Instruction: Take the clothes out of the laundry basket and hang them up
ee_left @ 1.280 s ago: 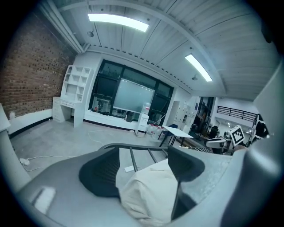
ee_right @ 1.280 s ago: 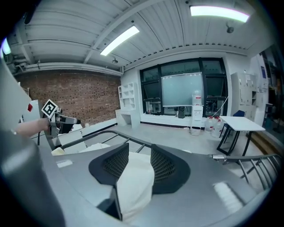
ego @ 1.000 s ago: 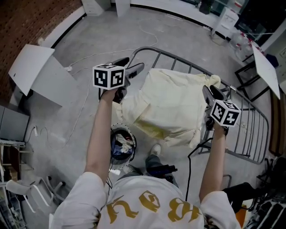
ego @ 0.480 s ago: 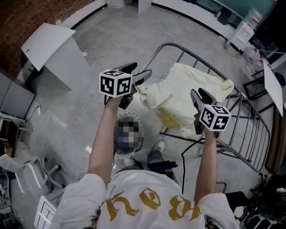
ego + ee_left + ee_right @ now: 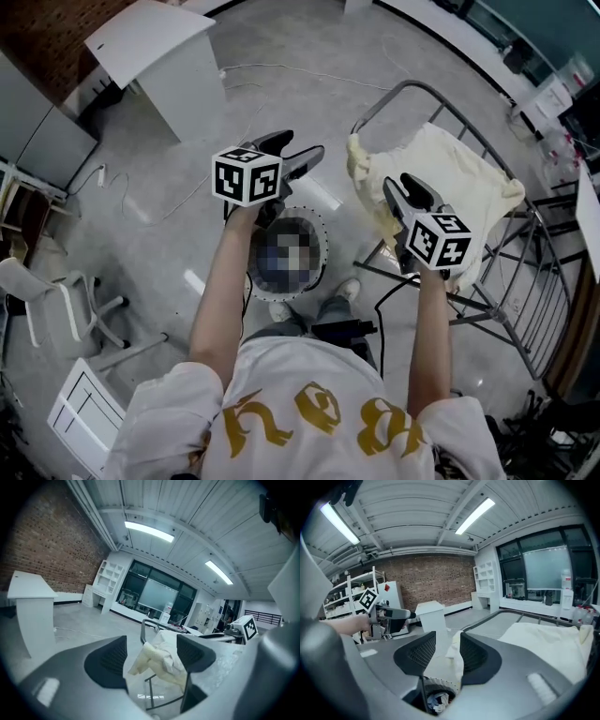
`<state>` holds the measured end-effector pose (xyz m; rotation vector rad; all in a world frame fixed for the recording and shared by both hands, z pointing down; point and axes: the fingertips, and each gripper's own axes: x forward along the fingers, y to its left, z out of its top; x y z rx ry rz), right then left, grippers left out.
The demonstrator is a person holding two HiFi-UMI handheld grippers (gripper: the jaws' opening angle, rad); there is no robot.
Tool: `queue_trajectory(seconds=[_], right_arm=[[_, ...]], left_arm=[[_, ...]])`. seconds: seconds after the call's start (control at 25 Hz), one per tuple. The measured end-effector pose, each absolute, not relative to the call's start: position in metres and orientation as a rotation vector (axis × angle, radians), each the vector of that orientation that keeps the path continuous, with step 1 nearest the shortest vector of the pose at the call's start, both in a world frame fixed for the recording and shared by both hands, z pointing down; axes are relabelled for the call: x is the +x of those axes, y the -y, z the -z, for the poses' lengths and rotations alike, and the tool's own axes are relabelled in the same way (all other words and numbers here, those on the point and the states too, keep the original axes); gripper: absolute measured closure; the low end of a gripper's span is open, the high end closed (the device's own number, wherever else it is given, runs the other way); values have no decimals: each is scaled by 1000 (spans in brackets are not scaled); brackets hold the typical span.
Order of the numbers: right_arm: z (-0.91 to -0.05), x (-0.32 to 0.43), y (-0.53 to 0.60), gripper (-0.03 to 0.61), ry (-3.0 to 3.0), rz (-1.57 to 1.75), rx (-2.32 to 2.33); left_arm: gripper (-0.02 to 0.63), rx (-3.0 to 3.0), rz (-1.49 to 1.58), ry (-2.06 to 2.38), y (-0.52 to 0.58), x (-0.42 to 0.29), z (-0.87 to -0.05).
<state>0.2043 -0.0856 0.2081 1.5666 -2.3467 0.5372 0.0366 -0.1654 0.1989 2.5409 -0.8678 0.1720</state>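
Head view: L gripper (image 5: 298, 148), R gripper (image 5: 401, 187) jaws apart; garment (image 5: 459, 178) over rack (image 5: 413, 82).

Your head view is evenly bright and cool-toned, with only soft, faint shadows. Overhead lighting leaves pale glare streaks on the floor (image 5: 309, 75) near the centre and at 8 o'clock. Both gripper views bend hard towards the rim and fade to black corners. In the left gripper view, strip lights (image 5: 149, 530) glow at 12 o'clock, and the left claw (image 5: 150, 656) is a soft close-up blur. The right claw (image 5: 443, 654) blurs likewise, under a strip light (image 5: 476, 513) at 1 o'clock.
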Motion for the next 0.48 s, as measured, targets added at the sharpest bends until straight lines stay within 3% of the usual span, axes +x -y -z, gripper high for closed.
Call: queue_trajectory(seconds=[0.48], right_arm=[[-297,59,72,387,2387,-583,1105]], left_arm=[[285,2332,-119,1012,117,-52,-280]])
